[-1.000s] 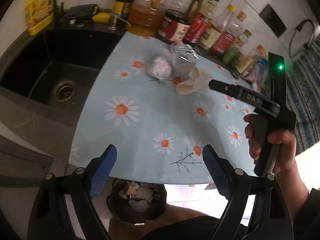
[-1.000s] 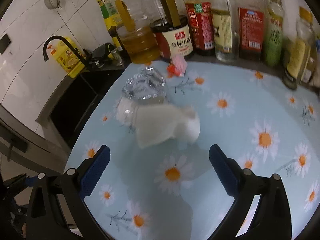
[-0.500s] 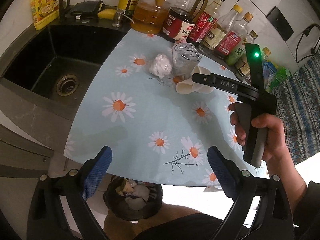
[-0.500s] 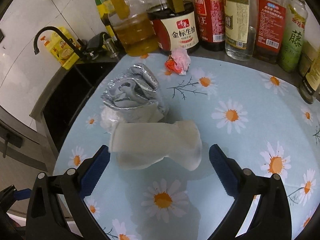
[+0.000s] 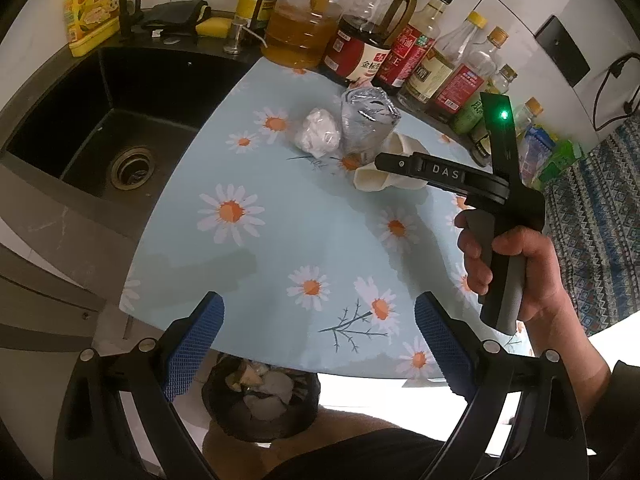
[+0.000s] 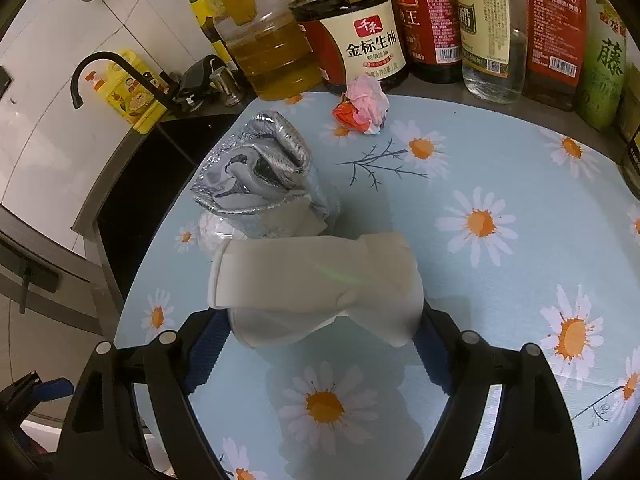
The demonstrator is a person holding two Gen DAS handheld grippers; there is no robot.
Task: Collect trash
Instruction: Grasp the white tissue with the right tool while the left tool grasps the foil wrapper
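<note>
Right gripper (image 6: 320,344) spread wide, straddling crumpled white paper (image 6: 316,280) on daisy cloth; close squarely on bulk (avoid foil bag (image 6: 260,176) touching behind). Left gripper (image 5: 320,344) open, empty, above bin (image 5: 260,404)

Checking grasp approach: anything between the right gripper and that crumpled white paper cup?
Nothing visible. The right gripper stands open with the white paper cup already between its fingers; the foil bag sits just beyond the cup.

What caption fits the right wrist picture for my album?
Open right gripper with its fingers around a squashed paper cup on the daisy tablecloth, silver bag behind.
</note>
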